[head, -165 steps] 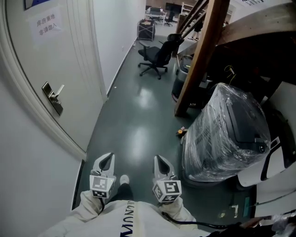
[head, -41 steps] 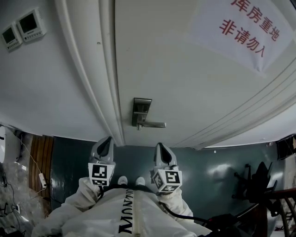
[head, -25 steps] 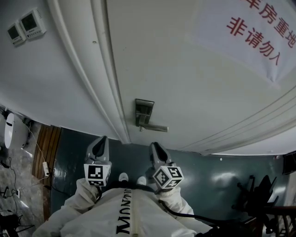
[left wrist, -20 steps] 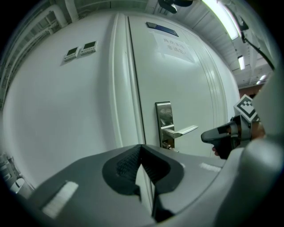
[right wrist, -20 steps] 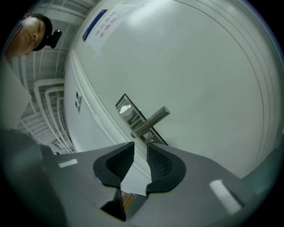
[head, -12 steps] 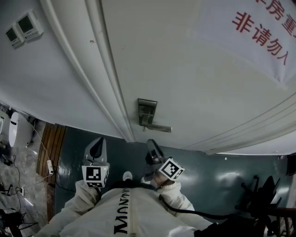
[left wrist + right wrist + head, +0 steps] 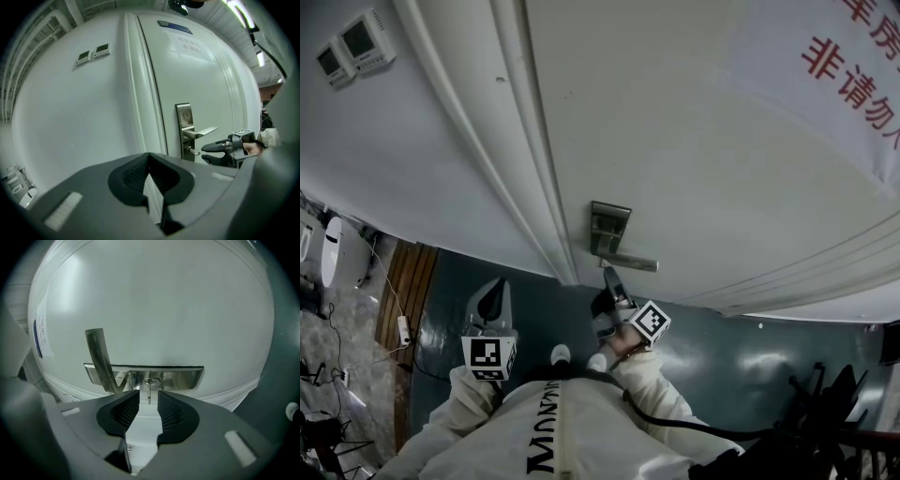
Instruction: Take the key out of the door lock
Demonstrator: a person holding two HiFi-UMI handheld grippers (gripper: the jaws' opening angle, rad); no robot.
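A small silver key (image 7: 148,392) sticks out of the steel lock plate (image 7: 183,376) on the white door (image 7: 675,141), under the lever handle (image 7: 99,359). My right gripper (image 7: 148,404) is turned on its side, right at the lock. Its jaws are opening and the key's end stands between the tips, with neither pad touching it. The left gripper view shows the key (image 7: 193,151), the plate (image 7: 184,117) and the right gripper (image 7: 212,153) just short of it. My left gripper (image 7: 494,287) hangs lower left, shut and holding nothing.
Two wall control panels (image 7: 347,47) are mounted left of the door frame (image 7: 516,141). A paper sign with red characters (image 7: 853,66) is taped to the door's upper right. Dark green floor (image 7: 750,347) lies below, with cables and equipment at the far left.
The right gripper has risen from beside the left one to the lock and rolled onto its side. The left gripper has stayed low. The head view has shifted slightly.
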